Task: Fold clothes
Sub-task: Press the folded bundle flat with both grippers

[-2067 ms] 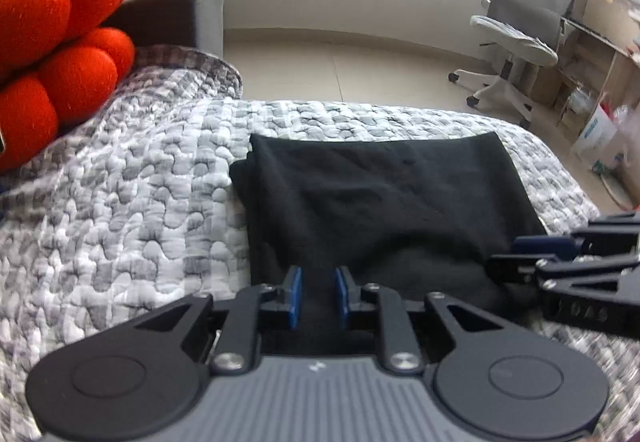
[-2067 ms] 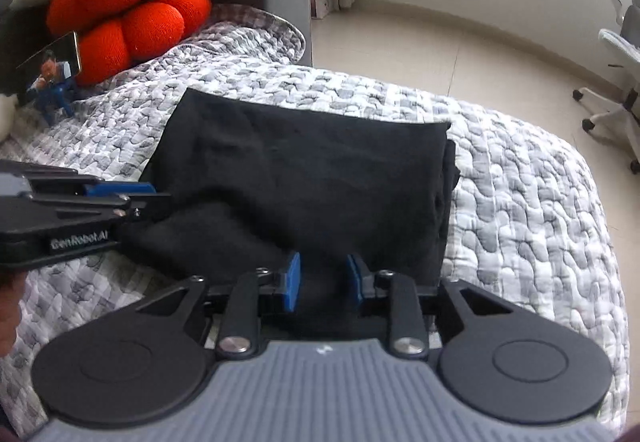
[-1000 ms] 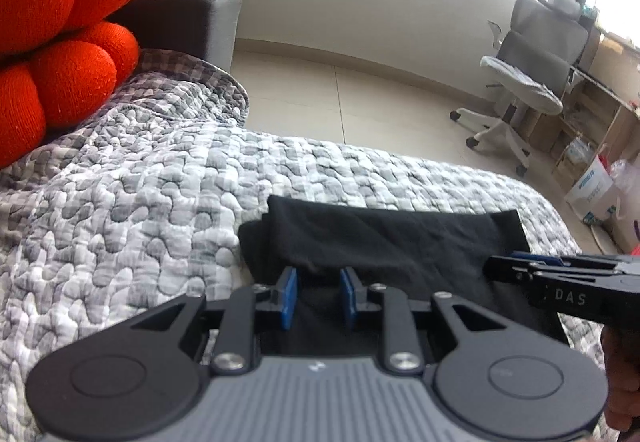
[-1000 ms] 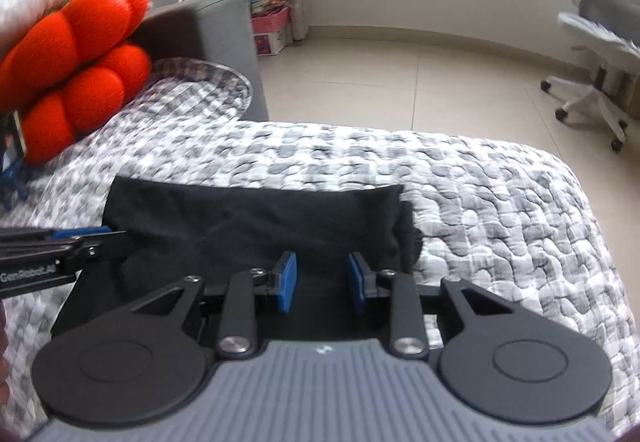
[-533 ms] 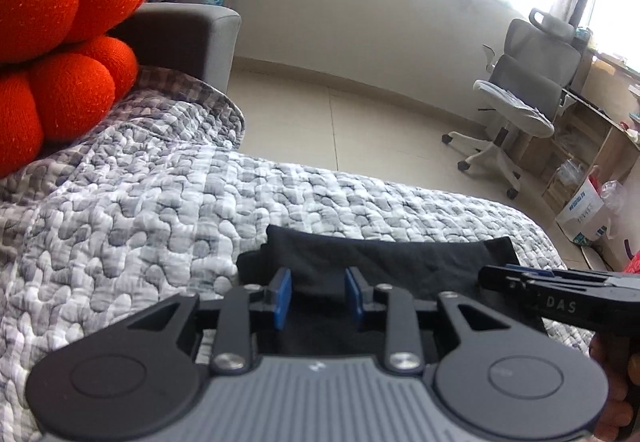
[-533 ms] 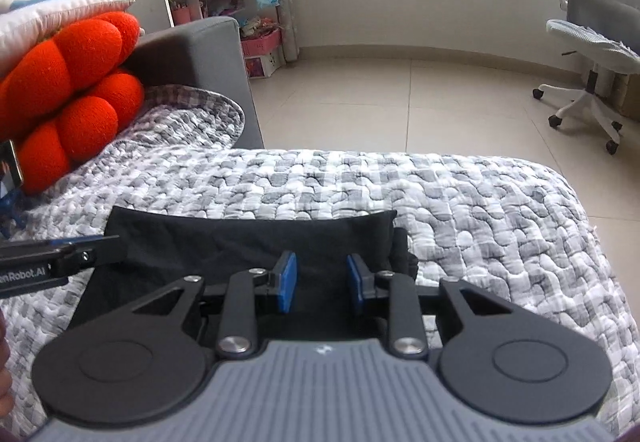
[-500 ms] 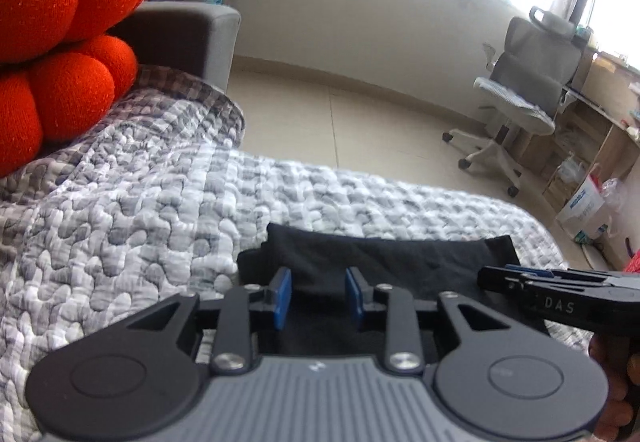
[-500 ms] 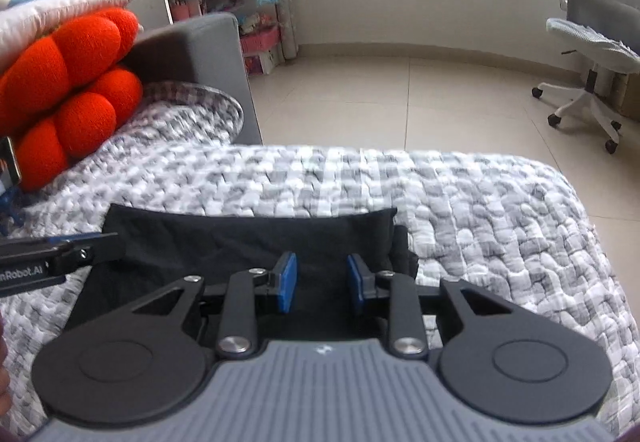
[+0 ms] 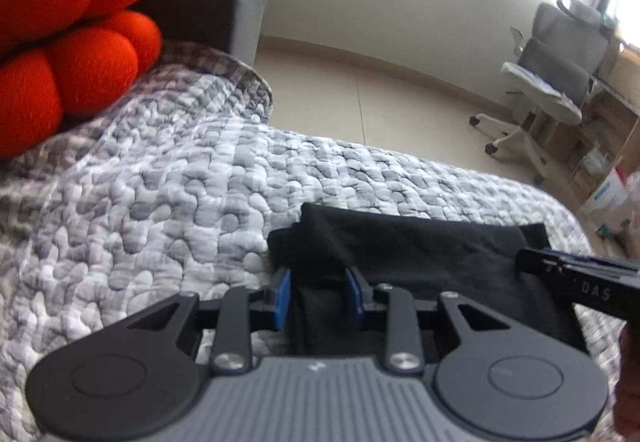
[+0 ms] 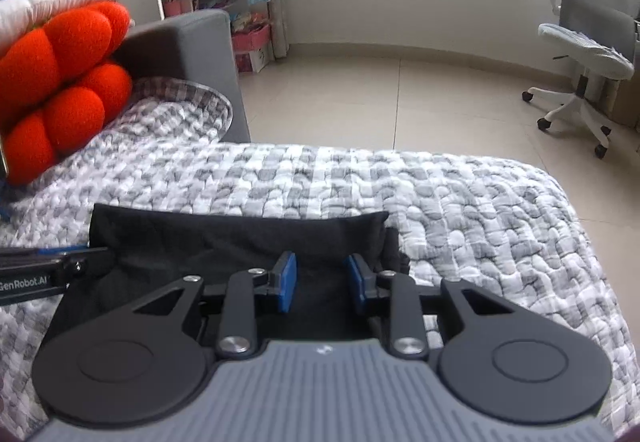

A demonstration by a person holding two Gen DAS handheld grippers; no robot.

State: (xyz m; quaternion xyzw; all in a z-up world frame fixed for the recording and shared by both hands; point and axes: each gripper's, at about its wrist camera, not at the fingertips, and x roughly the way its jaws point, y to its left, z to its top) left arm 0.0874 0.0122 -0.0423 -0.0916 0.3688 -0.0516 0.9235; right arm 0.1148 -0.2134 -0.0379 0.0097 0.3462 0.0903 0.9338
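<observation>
A black garment (image 9: 420,242) lies folded into a wide band on the grey-white quilt (image 9: 160,201). My left gripper (image 9: 318,292) is at the garment's near left edge. Its blue pads stand apart, with a ridge of black cloth between them that they do not pinch. My right gripper (image 10: 320,282) is at the near right edge of the garment (image 10: 240,238), jaws apart over flat cloth. Each gripper shows in the other's view: the right gripper (image 9: 524,260) from the side, and the left gripper (image 10: 100,254) likewise.
A knotted orange cushion (image 9: 72,21) leans against the grey sofa arm (image 9: 208,13) at the far left. Beyond the quilt's far edge is tiled floor with a white office chair (image 10: 588,41) on the right. A hand (image 9: 628,382) shows at the right edge.
Over two seconds both grippers sank lower toward the garment's near edge, and it now shows as a shorter band. The left jaws widened a little; the right jaws kept their gap.
</observation>
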